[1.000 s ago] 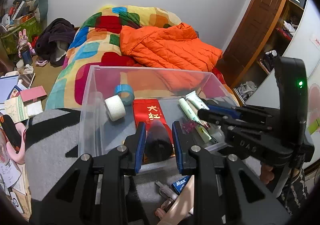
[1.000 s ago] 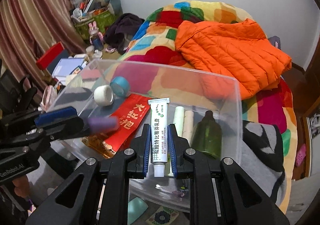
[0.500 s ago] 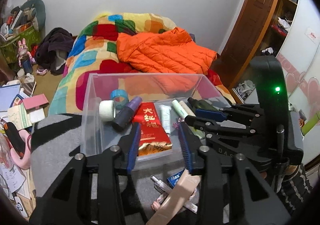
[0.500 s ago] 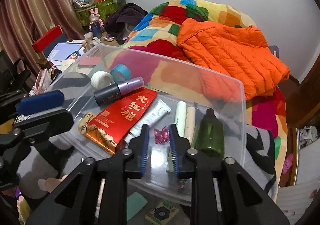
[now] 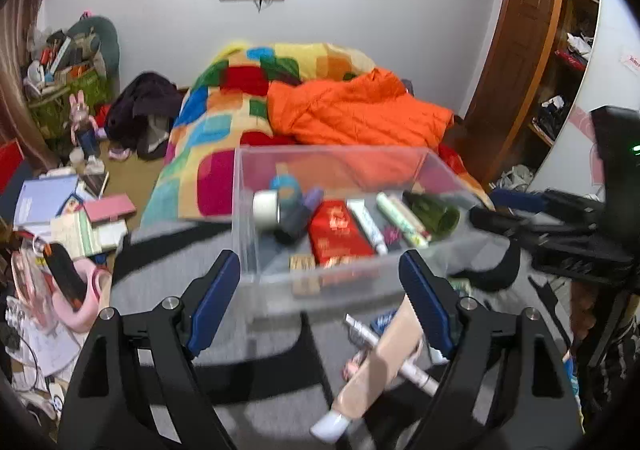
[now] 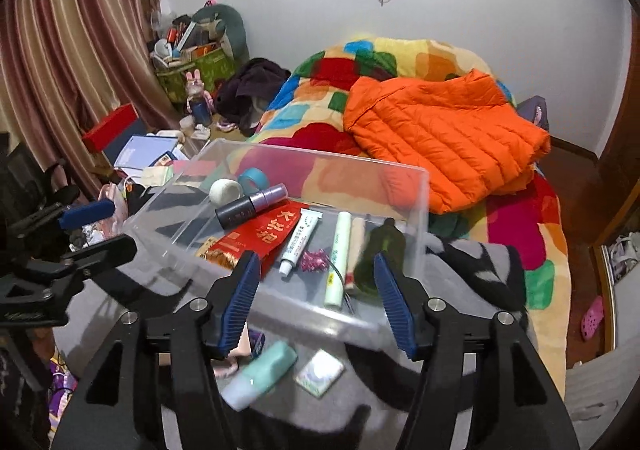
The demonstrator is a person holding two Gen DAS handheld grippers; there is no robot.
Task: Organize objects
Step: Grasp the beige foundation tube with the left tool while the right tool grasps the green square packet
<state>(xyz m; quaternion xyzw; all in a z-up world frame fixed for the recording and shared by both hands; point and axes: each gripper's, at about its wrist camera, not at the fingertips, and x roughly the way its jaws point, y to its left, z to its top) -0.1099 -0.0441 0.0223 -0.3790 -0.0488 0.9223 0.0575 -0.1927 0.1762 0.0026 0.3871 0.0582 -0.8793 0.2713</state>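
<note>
A clear plastic bin sits on a grey-black blanket. Inside lie a purple-capped dark bottle, a red packet, a white tube, pale tubes, a green bottle and tape rolls. My left gripper is open and empty, before the bin's near wall. My right gripper is open and empty, above the bin's near edge. A beige tube, a mint tube and a small packet lie on the blanket in front.
A bed with a colourful quilt and an orange jacket lies behind the bin. Books and clutter cover the floor at left. A wooden wardrobe stands at right. The other gripper shows at each view's side.
The left gripper let go of the purple-capped bottle and the right let go of the white tube; both now lie in the bin. Both grippers opened wide and drew back.
</note>
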